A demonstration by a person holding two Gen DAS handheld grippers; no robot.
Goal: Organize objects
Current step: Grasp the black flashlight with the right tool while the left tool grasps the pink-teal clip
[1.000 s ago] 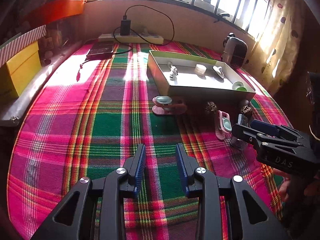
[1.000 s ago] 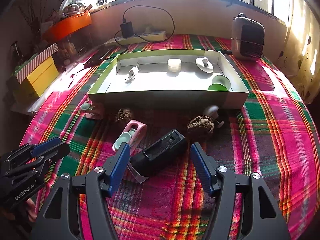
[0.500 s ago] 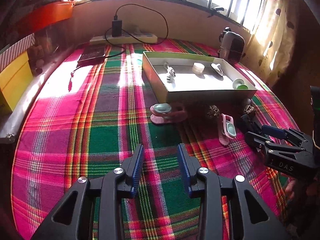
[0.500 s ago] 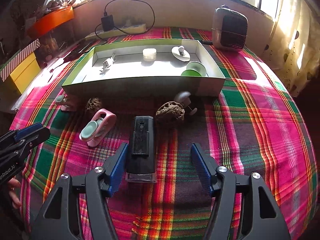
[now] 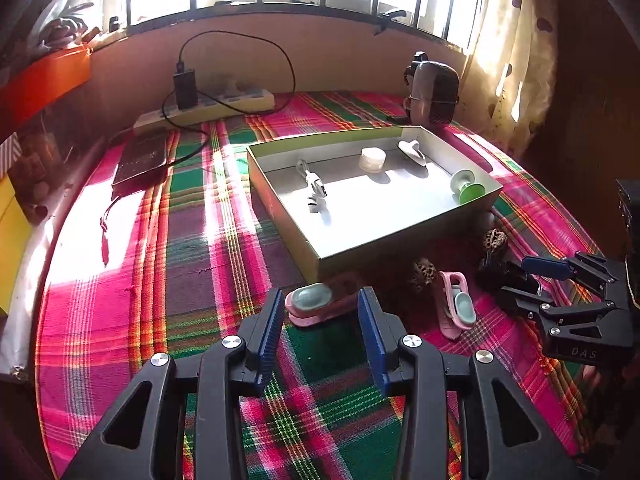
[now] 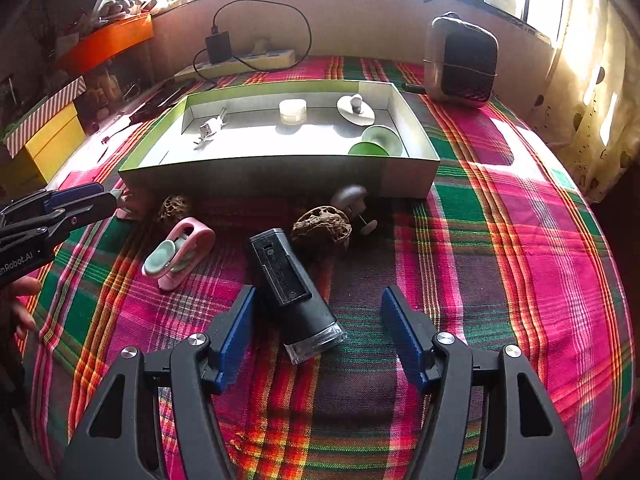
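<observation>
A shallow open box [image 5: 404, 236] [image 6: 276, 174] sits on the plaid cloth and holds a few small items. My left gripper [image 5: 322, 310] is open around a pink clip with a mint pad [image 5: 316, 304] lying by the box's near corner. A second pink clip [image 5: 456, 306] [image 6: 180, 252] lies to its right. My right gripper [image 6: 318, 316] is open around the near end of a black rectangular device [image 6: 292, 292]. Brown husks [image 6: 322, 226] [image 6: 174, 208] and a grey mushroom-shaped piece [image 6: 352, 200] lie along the box front.
A power strip with a black charger [image 5: 208, 106] [image 6: 240, 60] lies at the back wall. A dark flat device [image 5: 140, 162] lies at back left. A small heater [image 6: 460, 62] [image 5: 432, 94] stands at back right. Yellow and orange boxes [image 6: 52, 136] stand at the left edge.
My left gripper has moved forward to the pink clip, which now lies between its fingers. My right gripper has swung, so the black device now lies angled between its fingers.
</observation>
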